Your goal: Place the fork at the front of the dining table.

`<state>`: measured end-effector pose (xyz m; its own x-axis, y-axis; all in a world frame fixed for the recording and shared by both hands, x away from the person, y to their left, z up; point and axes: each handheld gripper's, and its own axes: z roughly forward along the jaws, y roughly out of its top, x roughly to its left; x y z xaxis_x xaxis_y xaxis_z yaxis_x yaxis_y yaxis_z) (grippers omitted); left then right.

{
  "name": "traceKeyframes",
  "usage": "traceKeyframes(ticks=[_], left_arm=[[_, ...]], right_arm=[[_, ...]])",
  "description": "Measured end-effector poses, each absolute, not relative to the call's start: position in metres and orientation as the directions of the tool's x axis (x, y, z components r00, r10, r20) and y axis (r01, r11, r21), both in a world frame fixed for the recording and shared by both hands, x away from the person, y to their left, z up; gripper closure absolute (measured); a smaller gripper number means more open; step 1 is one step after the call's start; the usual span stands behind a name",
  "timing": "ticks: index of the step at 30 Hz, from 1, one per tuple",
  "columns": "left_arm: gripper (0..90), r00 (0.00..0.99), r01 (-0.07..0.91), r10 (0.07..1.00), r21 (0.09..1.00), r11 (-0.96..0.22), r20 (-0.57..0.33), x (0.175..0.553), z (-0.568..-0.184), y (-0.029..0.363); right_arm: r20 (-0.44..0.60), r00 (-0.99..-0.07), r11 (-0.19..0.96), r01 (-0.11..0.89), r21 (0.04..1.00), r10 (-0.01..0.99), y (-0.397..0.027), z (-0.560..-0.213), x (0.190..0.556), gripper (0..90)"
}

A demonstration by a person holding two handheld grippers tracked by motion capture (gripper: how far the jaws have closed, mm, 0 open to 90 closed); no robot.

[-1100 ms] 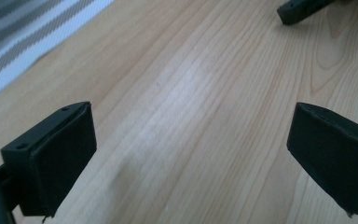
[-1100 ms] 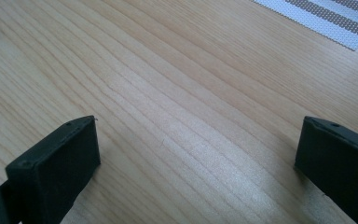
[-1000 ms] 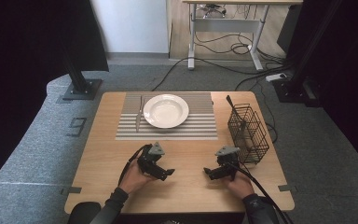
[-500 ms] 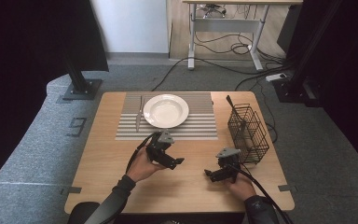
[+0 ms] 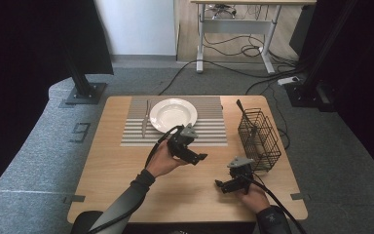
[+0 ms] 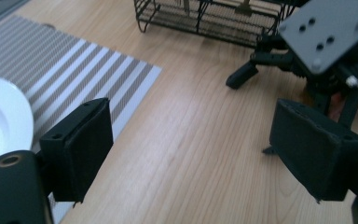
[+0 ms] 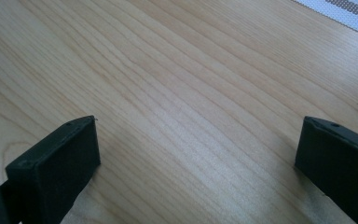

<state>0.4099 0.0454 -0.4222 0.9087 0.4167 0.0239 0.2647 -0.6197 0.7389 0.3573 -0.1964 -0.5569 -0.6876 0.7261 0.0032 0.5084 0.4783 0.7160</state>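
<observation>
1. The left gripper (image 5: pixel 198 157) is held above the wooden table (image 5: pixel 117 175), just in front of the striped placemat (image 5: pixel 209 122). Its jaws stand apart with nothing between them, and they have just been closing a little.
2. The right gripper (image 5: pixel 220 185) is low over the table near the front edge, beside the wire basket (image 5: pixel 258 136). In the right gripper view its jaws are wide apart and only bare wood lies between them.
3. The things nearest to the left gripper are the white plate (image 5: pixel 173 115), which lies on the placemat, and the knife (image 5: pixel 145 120) just beside the plate on its left side.
4. The left gripper view shows the rim of the plate (image 6: pixel 2 126) at the left edge, the corner of the placemat (image 6: pixel 74 74), the basket (image 6: pixel 205 18) at the top, and the right gripper (image 6: pixel 244 74) with its grey plate farther off. The high view gives the whole layout instead, and a dark handle that stands up out of the basket.
5. The right gripper view adds only a small corner of the placemat (image 7: pixel 345 11) at the top right.
6. I can read no brand or label on the things; on the grey floor left of the table there is a mark (image 5: pixel 81 132) that looks like a number, but I cannot tell for certain.
</observation>
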Motion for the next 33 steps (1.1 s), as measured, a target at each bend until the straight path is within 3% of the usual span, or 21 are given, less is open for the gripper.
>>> traceKeyframes(ticks=[24, 33], left_arm=[[21.0, 0.95, 0.143, 0.302, 0.756, -0.639, 0.075, 0.43, -0.379, -0.047], [34.1, 0.967, 0.14, 0.252, 0.766, -0.627, 0.029, 0.438, -0.38, -0.073]], right_arm=[[0.006, -0.702, 0.487, 0.501, 0.716, 0.712, -0.2, -0.557, 0.351, 0.0], [0.001, -0.704, 0.492, 0.497, 0.715, 0.71, -0.2, -0.557, 0.352, 0.0]])
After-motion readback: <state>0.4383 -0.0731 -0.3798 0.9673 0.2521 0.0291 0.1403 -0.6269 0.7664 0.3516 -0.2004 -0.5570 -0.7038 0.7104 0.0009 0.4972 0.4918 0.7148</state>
